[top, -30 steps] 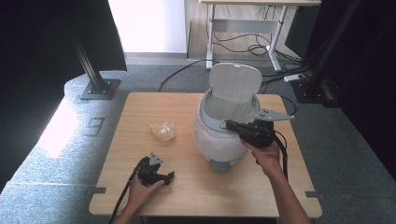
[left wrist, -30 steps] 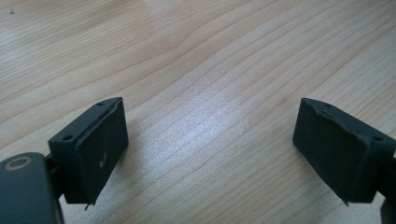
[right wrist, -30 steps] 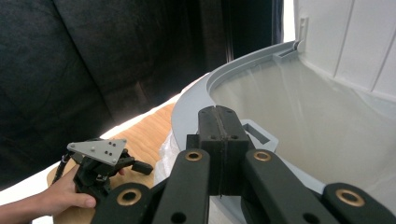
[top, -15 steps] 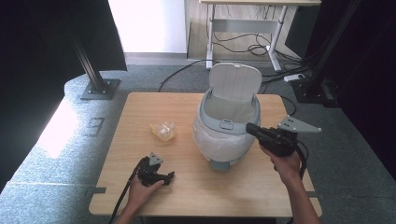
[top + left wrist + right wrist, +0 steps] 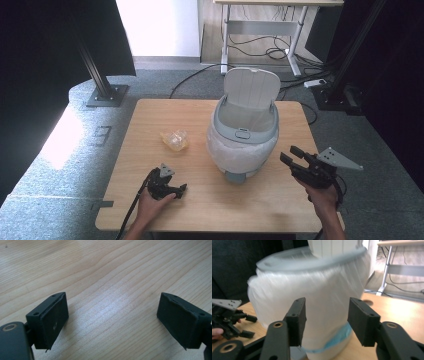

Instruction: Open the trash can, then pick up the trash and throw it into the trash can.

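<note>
The waste bin is standing on the wooden table, a little right of its middle, with its grey lid tipped up and back so the mouth is showing. A white plastic liner is hanging folded over the rim and down the outside of the body; in the right gripper view the same bin is looming close and blurred, with a pale blue band of its base peeking out under the liner.

The right gripper is hovering just beside the bin's right flank, off the table's right edge, pointing in toward it without touching. Its jaws have just been opening and are standing partly spread with nothing between them; in its own view the gap is framing the liner behind it.

The left gripper is resting near the front edge of the table, well apart from the bin, held in the person's left hand. Its jaws are standing wide apart over bare wood grain, gripping nothing.

A small crumpled clear wrapper is lying on the table just left of the bin, between it and the left gripper, untouched
</note>
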